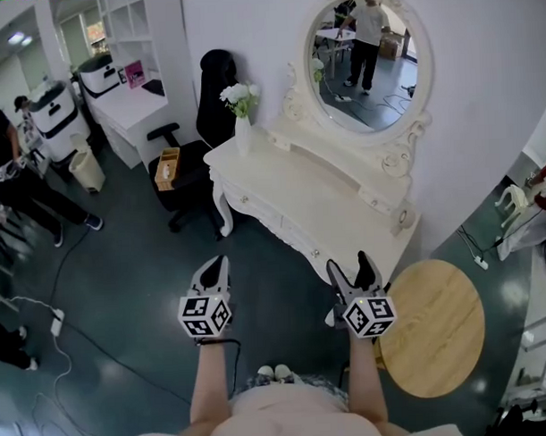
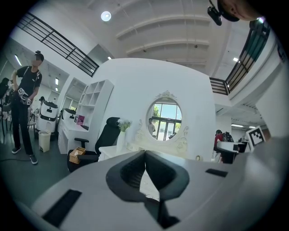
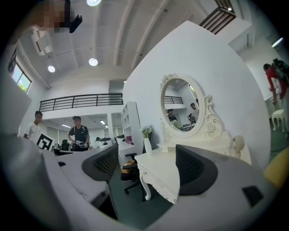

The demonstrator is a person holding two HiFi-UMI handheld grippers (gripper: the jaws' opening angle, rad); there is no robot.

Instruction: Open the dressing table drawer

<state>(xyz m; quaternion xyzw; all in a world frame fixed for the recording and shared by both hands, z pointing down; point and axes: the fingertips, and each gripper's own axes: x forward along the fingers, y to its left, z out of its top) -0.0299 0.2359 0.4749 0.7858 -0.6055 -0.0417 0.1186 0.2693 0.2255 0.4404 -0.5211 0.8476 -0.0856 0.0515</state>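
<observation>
The left gripper is holding its jaws pressed together, gripping nothing. The right gripper is holding its jaws wide apart, also gripping nothing. The white dressing table is standing ahead of both, its closed drawer showing between the right jaws, not touching them.

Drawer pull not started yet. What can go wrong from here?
1. The right tongs stand open, short of the dressing table; its drawer knob looks small, so a grip may slip off.
2. A tall vase of flowers stands on the tabletop's left end; a jerky pull could tip it.
3. The round wooden stool sits close beside the right arm and could be bumped.
</observation>
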